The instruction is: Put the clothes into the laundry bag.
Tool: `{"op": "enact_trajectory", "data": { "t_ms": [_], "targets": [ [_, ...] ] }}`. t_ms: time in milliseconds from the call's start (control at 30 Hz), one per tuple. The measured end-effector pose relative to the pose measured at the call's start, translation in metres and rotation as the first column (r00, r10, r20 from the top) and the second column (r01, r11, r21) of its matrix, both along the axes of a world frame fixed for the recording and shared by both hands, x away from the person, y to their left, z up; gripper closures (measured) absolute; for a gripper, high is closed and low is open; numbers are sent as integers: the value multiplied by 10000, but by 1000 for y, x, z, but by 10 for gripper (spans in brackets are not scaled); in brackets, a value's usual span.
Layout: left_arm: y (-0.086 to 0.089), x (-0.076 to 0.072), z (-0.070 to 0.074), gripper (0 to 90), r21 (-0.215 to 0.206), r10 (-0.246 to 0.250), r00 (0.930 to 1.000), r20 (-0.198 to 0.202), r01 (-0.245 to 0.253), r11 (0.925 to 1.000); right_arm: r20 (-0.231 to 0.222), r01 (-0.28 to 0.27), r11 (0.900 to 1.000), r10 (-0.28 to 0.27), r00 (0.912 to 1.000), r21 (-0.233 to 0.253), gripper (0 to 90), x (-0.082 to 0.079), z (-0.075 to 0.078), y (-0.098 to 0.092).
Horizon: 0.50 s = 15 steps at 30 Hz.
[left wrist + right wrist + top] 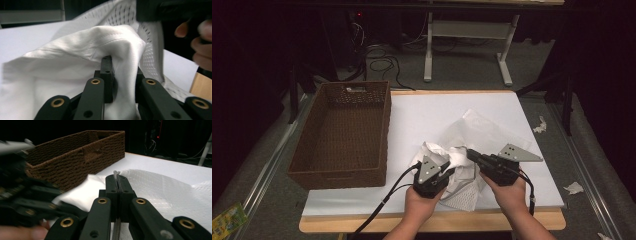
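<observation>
White cloth garment (457, 170), part mesh, lies bunched on the bench (422, 115) just right of the wicker basket (343, 135). The left gripper (443, 168) is clamped on a thick fold and the right gripper (472, 154) pinches a thin mesh edge, probably to spread it for folding.

- One white garment (460, 165), part smooth cloth and part mesh, lying bunched near the front edge of the table (422, 110)
- One brown woven basket (343, 134) along the table's left edge
- Two grippers: the left gripper (439, 170) and the right gripper (472, 154), both clamped on the garment
- Two hands of one person, at the front edge
- Three scraps of white paper (539, 125) on the floor past the right edge
</observation>
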<state>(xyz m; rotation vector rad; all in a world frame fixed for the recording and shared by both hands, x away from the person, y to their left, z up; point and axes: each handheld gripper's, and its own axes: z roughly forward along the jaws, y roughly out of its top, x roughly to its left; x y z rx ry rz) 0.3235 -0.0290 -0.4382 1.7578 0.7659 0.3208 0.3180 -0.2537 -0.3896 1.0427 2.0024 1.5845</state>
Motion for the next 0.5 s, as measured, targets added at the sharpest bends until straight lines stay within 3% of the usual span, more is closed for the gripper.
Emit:
{"op": "enact_trajectory", "data": {
  "t_ms": [100,200,333,500],
  "targets": [
    [-17,8,-9,788,543,118,9998,-132,-111,9985,77,-81,9999,81,9999,88,899,-2,3,-1],
    [-26,21,-16,783,806,436,9985,-322,-409,9959,237,-145,9997,140,9996,219,899,-5,7,-3],
    [-26,37,-20,749,315,746,9957,-549,-729,9968,219,-50,9999,46,9997,156,899,-5,7,-6],
    [-21,28,-13,559,-143,135,9999,61,-134,9998,115,105,9998,-106,9999,161,899,-2,3,-12]
  ]
}}
